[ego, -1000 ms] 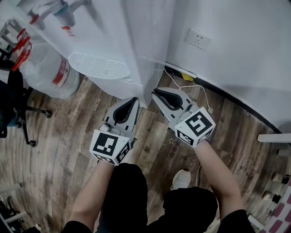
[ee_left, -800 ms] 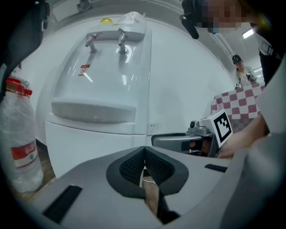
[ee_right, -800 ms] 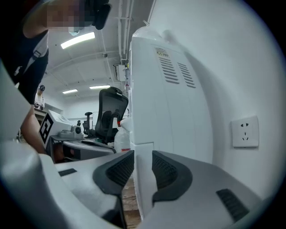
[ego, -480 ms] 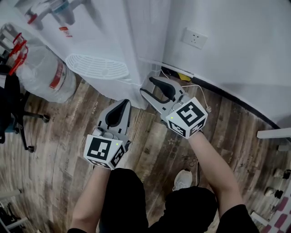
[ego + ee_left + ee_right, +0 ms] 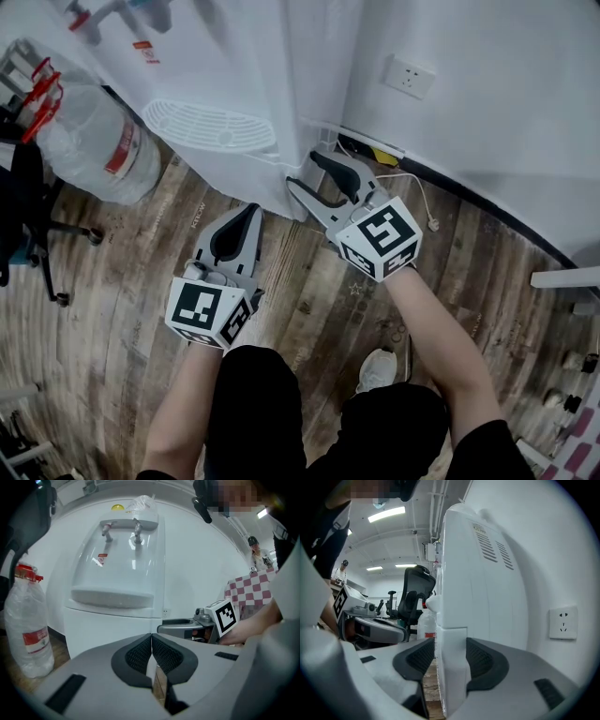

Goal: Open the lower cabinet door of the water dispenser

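The white water dispenser (image 5: 234, 66) stands against the wall, its lower cabinet door (image 5: 110, 630) under the drip tray (image 5: 211, 127). My right gripper (image 5: 305, 172) is at the dispenser's bottom right corner. Its jaws are opening and straddle the door's vertical edge (image 5: 452, 667); wood floor shows between the left pad and the edge, so the pads do not press. My left gripper (image 5: 248, 211) hangs in front of the cabinet, a little back from it, shut with nothing between its pads (image 5: 140, 656). It appears as (image 5: 151, 637) in its own view.
A large water bottle (image 5: 94, 141) stands left of the dispenser, with an office chair (image 5: 28, 216) beyond it. A wall socket (image 5: 410, 78) and a loose white cable (image 5: 412, 192) lie to the right by the skirting. The person's shoe (image 5: 375, 368) rests on the wood floor.
The right gripper's jaws have gone from shut to wide apart around the cabinet's corner edge. The left gripper has drawn back from the dispenser, toward the person.
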